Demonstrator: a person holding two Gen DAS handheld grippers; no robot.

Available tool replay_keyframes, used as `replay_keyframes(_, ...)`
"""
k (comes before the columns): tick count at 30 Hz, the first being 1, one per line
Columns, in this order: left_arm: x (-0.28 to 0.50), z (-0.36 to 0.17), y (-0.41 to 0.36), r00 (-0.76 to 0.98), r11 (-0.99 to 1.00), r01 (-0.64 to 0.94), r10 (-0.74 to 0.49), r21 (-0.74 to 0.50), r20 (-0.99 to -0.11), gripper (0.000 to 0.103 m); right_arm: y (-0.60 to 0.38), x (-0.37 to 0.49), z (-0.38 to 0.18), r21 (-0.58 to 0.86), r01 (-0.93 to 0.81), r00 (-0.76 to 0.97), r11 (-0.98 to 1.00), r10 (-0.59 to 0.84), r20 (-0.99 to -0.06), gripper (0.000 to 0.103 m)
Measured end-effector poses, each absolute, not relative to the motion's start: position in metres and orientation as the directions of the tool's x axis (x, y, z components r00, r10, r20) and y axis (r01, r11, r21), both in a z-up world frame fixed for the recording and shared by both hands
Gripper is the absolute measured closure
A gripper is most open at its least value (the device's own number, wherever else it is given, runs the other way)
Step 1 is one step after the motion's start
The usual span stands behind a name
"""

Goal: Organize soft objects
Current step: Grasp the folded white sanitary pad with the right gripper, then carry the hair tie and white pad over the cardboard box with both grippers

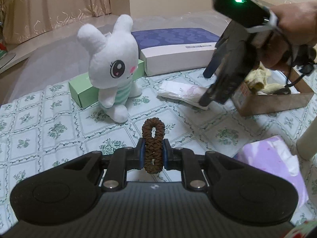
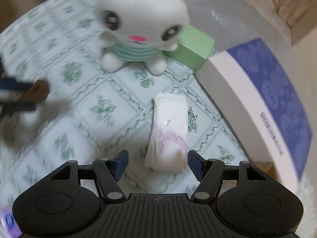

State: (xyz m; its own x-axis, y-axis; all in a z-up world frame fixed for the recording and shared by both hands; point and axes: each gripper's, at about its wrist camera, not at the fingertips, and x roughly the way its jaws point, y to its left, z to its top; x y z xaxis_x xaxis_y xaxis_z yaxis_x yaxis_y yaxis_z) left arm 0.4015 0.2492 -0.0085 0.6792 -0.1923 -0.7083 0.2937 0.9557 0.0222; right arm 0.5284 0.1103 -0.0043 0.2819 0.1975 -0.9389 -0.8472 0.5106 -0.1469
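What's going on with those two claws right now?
Left gripper shut on brown scrunchie. Right gripper open above white packet, not touching. Plush bunny stands beyond, clear of both.

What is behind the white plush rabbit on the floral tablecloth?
A pale green cardboard box lies directly behind the white plush rabbit, which hides the box's middle. Farther back sits a white box with a blue patterned lid.

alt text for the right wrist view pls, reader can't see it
The right tool hangs open just above a small white packet with pink print lying on a green floral tablecloth, not touching it. Behind sit a white plush bunny, a green box and a white box with a blue lid; the left tool blurs in at the left edge.
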Motion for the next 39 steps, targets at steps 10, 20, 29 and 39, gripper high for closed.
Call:
replay_keyframes(10, 0.415, -0.031, 0.25, 0.67, 0.95, 0.313, -0.217, 0.005, -0.71, 0.088, 0.123, 0.569, -0.043, -0.092, -0.79, 0.258, 0.606, 0.193, -0.947, 0.037)
replay_keyframes(20, 0.394, -0.027, 0.248, 0.666, 0.955, 0.295, -0.216, -0.015, -0.714, 0.088, 0.118, 0.569, -0.035, -0.097, -0.734, 0.277, 0.672, 0.167, -0.946, 0.07)
replay_keyframes(29, 0.327, 0.018, 0.237, 0.693, 0.972, 0.228, -0.198, -0.05, -0.694, 0.088, 0.108, 0.498, 0.042, -0.109, -0.718, 0.341, 0.687, 0.212, -0.916, 0.072)
replay_keyframes(39, 0.22, 0.065, 0.199, 0.744, 0.981, 0.177, -0.185, -0.078, -0.642, 0.088, 0.049, 0.343, 0.104, 0.038, -0.693, 0.339, 0.72, 0.372, -0.864, 0.072)
